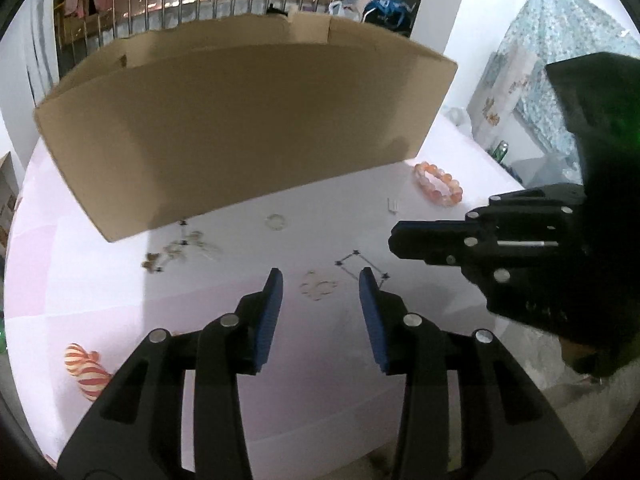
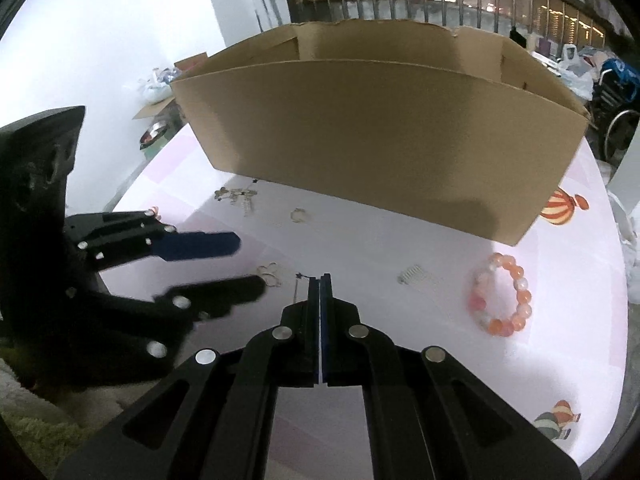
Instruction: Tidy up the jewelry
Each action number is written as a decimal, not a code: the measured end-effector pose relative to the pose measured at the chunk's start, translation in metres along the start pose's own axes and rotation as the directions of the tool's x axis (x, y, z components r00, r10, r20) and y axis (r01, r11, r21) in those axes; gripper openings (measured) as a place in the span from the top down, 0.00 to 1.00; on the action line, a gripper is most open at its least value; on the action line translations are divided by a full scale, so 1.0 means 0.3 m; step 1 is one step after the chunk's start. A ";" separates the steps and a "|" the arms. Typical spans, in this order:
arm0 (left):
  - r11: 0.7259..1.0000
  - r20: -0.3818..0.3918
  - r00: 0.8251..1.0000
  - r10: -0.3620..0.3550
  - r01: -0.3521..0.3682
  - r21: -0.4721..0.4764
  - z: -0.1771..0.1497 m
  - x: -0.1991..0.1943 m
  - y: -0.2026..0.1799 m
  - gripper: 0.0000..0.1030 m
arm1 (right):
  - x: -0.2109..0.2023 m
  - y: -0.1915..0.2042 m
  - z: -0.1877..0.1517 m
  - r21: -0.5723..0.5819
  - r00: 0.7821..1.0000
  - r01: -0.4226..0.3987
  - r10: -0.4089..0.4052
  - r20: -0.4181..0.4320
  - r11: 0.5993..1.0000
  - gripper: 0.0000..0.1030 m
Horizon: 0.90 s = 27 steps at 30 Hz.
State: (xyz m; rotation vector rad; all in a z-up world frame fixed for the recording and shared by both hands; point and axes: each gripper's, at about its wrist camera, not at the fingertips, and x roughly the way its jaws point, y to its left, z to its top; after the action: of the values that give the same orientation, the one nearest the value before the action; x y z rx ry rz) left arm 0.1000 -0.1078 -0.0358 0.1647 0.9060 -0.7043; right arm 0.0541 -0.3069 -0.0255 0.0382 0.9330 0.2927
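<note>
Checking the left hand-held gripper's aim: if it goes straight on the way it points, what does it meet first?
Probably the small pale looped trinket on the table, lying ahead between the open jaws of the left hand-held gripper. Nothing is between them yet; depth is uncertain.

i see a plain brown cardboard box (image 2: 384, 128) on my pale pink checked desk (image 2: 400, 360). right of the box lies a bracelet (image 2: 502, 294) of orange, pink and white beads. beside the box's right corner the desk has a printed orange-and-white striped balloon (image 2: 558, 210). both my left tool (image 1: 320, 280) and right tool (image 2: 320, 280) are black with blue pads.
</note>
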 end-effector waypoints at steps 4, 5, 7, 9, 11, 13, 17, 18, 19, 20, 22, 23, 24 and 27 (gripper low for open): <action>0.993 -0.034 0.993 0.114 -0.114 0.007 -0.007 0.040 -0.044 0.65 | -0.005 -0.018 -0.018 0.010 1.000 -0.010 0.010 0.016 1.000 0.99; 0.991 -0.037 0.991 0.131 -0.131 0.009 -0.007 0.044 -0.050 0.65 | -0.006 -0.022 -0.021 0.014 1.000 -0.013 0.013 0.020 1.000 0.99; 0.986 -0.042 0.985 0.167 -0.167 0.012 -0.006 0.050 -0.061 0.65 | -0.005 -0.030 -0.029 0.019 0.999 -0.023 0.022 0.027 1.000 0.99; 0.983 -0.045 0.982 0.185 -0.186 0.002 -0.005 0.052 -0.062 0.70 | -0.004 -0.030 -0.030 0.022 0.999 -0.029 0.028 0.036 0.999 0.99; 0.979 -0.051 0.978 0.203 -0.204 -0.013 -0.004 0.049 -0.056 0.74 | -0.008 -0.043 -0.039 0.028 0.998 -0.038 0.037 0.043 0.999 0.99; 0.976 -0.060 0.975 0.216 -0.217 -0.017 -0.004 0.047 -0.049 0.77 | -0.013 -0.052 -0.044 0.034 0.998 -0.047 0.045 0.050 0.998 0.99; 0.973 -0.070 0.971 0.228 -0.229 -0.010 0.002 0.049 -0.063 0.81 | -0.010 -0.073 -0.043 0.041 0.996 -0.067 0.064 0.065 0.997 0.99; 0.973 -0.072 0.971 0.230 -0.231 -0.008 0.005 0.046 -0.067 0.82 | -0.010 -0.077 -0.041 0.040 0.995 -0.073 0.070 0.068 0.997 0.99; 0.972 -0.075 0.969 0.235 -0.236 -0.010 0.006 0.046 -0.067 0.82 | -0.011 -0.081 -0.041 0.038 0.995 -0.077 0.075 0.071 0.996 0.99; 0.971 -0.076 0.969 0.236 -0.237 -0.011 0.010 0.046 -0.067 0.82 | -0.012 -0.082 -0.041 0.038 0.994 -0.079 0.076 0.073 0.996 0.99; 0.971 -0.080 0.969 0.235 -0.237 -0.020 0.011 0.042 -0.063 0.82 | -0.011 -0.087 -0.041 0.037 0.994 -0.087 0.084 0.075 0.996 0.99; 0.971 -0.082 0.968 0.236 -0.239 -0.021 0.011 0.040 -0.061 0.82 | -0.009 -0.090 -0.039 0.036 0.993 -0.089 0.086 0.076 0.995 0.99; 0.970 -0.084 0.968 0.238 -0.241 -0.021 0.011 0.039 -0.061 0.82 | -0.009 -0.092 -0.039 0.035 0.993 -0.092 0.089 0.078 0.995 0.99; 0.970 -0.084 0.967 0.240 -0.242 -0.023 0.014 0.041 -0.063 0.82 | -0.014 -0.098 -0.041 0.036 0.992 -0.094 0.090 0.083 0.995 0.99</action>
State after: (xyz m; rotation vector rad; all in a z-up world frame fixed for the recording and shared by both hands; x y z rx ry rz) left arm 0.0962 -0.1300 -0.0396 0.2711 0.9549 -0.4592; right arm 0.0488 -0.3372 -0.0341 0.1288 0.8573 0.3556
